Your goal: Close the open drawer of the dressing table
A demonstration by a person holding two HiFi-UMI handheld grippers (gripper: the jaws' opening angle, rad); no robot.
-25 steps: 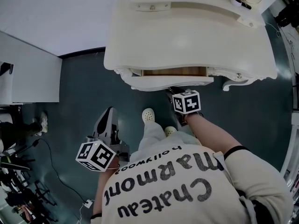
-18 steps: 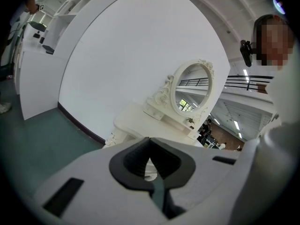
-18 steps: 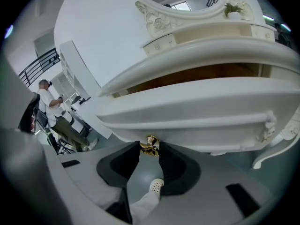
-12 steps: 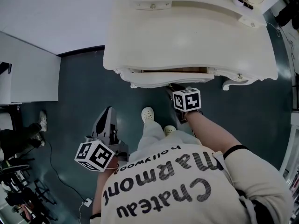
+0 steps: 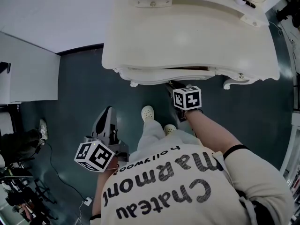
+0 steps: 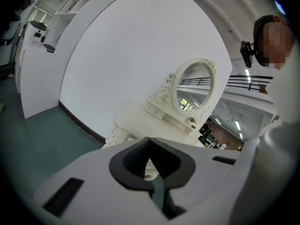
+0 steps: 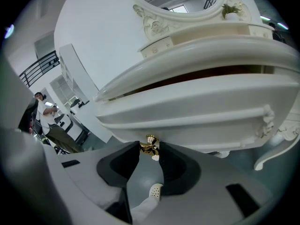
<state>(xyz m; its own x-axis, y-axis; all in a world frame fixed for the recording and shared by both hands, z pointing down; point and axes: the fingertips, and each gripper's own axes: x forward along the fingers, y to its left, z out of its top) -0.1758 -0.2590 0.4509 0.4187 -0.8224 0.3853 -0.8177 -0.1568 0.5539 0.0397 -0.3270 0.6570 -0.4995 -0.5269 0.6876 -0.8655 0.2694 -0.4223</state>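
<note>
At twelve o'clock from the person, under the front edge of the cream bench (image 5: 187, 36), the drawer (image 5: 164, 77) now shows only a thin dark slit where a second ago its wooden inside lay open, so it has slid nearly home. The right hand-held gripper (image 5: 171, 87) pinches the drawer's gold knob (image 7: 150, 146) between its jaw tips, and judging by that slit, a last short push toward twelve o'clock should finish the task. Down at seven o'clock of the drawer, the left hand-held gripper (image 5: 108, 114) hangs idle, jaws pressed together on nothing.
</note>
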